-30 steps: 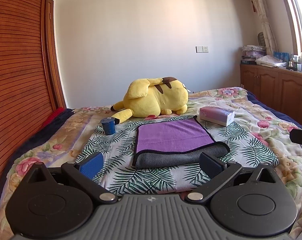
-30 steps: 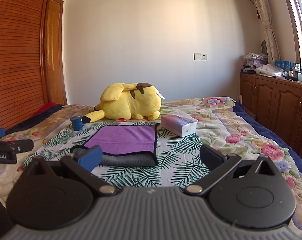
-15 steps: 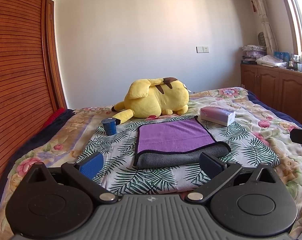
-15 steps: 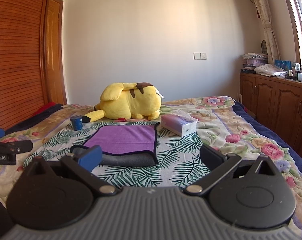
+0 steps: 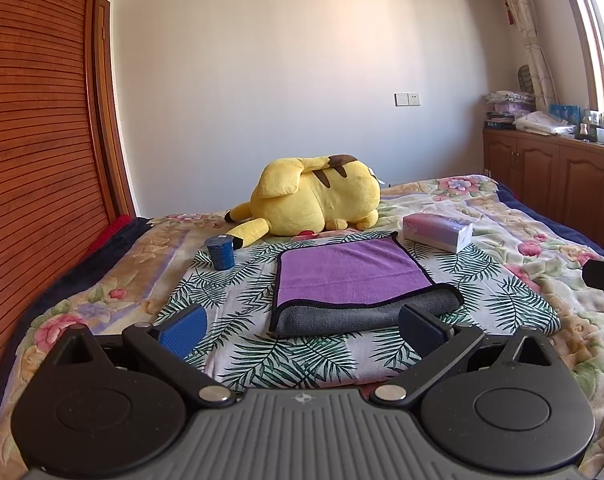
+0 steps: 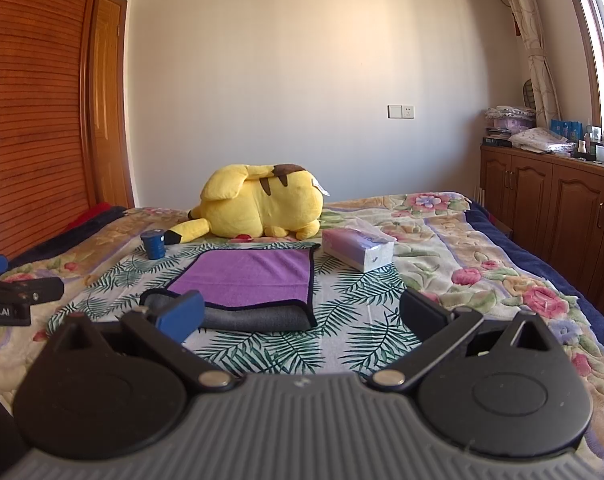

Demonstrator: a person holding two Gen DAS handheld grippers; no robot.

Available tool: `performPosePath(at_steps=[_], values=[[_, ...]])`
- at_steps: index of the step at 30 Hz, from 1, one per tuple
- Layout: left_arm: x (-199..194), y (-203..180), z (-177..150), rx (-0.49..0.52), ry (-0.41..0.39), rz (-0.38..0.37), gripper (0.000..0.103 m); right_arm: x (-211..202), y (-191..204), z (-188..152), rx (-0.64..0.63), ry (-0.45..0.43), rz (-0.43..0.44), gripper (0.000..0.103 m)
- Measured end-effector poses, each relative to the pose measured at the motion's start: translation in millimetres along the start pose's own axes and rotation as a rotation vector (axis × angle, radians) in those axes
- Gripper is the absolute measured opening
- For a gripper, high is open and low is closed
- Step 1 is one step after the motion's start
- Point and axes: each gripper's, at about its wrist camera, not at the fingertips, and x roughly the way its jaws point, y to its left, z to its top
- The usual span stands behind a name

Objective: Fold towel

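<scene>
A purple towel with a grey underside (image 5: 350, 276) lies on a palm-leaf cloth (image 5: 237, 304) on the bed, its near edge folded over so the grey side shows. It also shows in the right wrist view (image 6: 249, 280). My left gripper (image 5: 302, 330) is open and empty, just short of the towel's near edge. My right gripper (image 6: 302, 316) is open and empty, near the towel's front right corner. Each gripper's tip shows at the edge of the other view.
A yellow plush toy (image 5: 314, 200) lies behind the towel. A blue cup (image 5: 220, 253) stands to the left, a tissue pack (image 5: 438, 232) to the right. A wooden wardrobe (image 5: 33, 160) is on the left, wooden cabinets (image 6: 550, 208) on the right.
Both grippers have stayed almost still. The left view has shifted very slightly; the towel has not moved.
</scene>
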Motion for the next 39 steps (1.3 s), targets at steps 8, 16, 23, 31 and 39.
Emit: performPosePath(at_steps=[8, 16, 23, 31, 39], values=[[1, 1, -1, 0.005, 0.002, 0.003, 0.087, 0, 0, 0, -0.001, 0.000, -0.001, 0.103], [2, 2, -1, 0.003, 0.004, 0.002, 0.087, 0, 0, 0, -0.001, 0.001, -0.001, 0.103], [2, 2, -1, 0.001, 0.004, 0.002, 0.087, 0, 1, 1, 0.000, 0.001, 0.000, 0.103], [3, 2, -3, -0.001, 0.015, -0.001, 0.087, 2, 4, -1, 0.000, 0.006, 0.004, 0.103], [19, 3, -4, 0.028, 0.046, -0.028, 0.087, 15, 5, -4, 0.006, 0.061, 0.028, 0.103]])
